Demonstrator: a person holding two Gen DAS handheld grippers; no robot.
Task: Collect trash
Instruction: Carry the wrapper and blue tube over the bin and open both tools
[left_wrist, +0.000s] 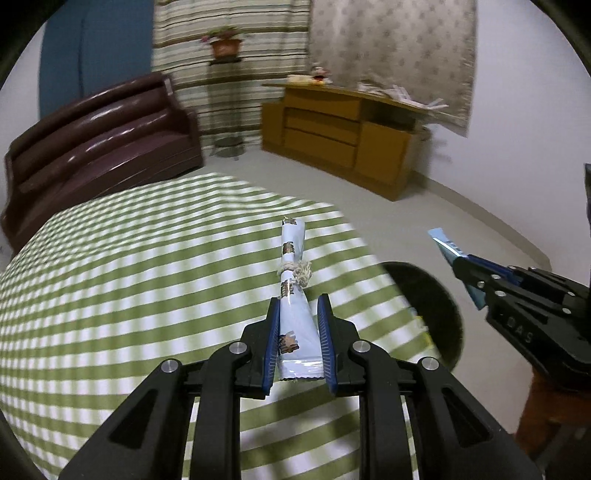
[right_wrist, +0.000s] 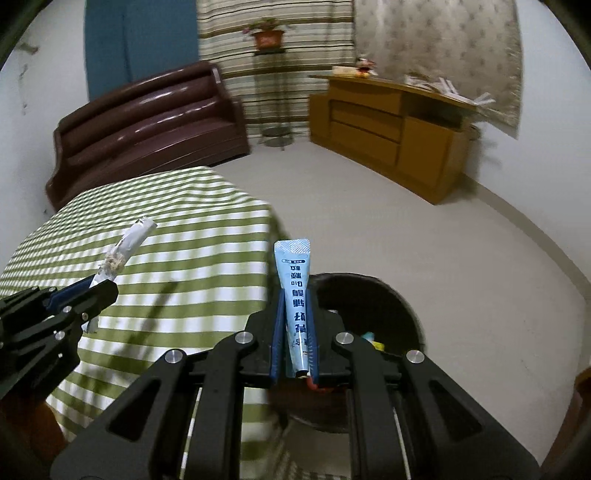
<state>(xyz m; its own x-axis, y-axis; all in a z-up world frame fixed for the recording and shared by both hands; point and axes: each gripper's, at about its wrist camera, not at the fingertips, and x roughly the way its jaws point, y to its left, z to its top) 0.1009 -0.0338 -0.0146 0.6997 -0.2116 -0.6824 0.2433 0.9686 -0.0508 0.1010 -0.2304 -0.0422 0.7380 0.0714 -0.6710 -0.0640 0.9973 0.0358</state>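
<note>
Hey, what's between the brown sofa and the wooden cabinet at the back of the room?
A thin metal stand carrying a potted plant, in front of the striped curtain; both wrist views show it.

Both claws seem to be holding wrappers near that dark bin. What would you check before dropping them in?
1. Left gripper shut on the tied wrapper: ok.
2. Right gripper shut on the blue sachet: ok.
3. Blue sachet over the bin: ok, the opening lies just beyond its jaws.
4. Tied wrapper over the bin: not ok, it hangs above the striped tablecloth.
5. Bin has room: cannot tell, only a few scraps show inside.
6. Grippers apart: ok.
</note>
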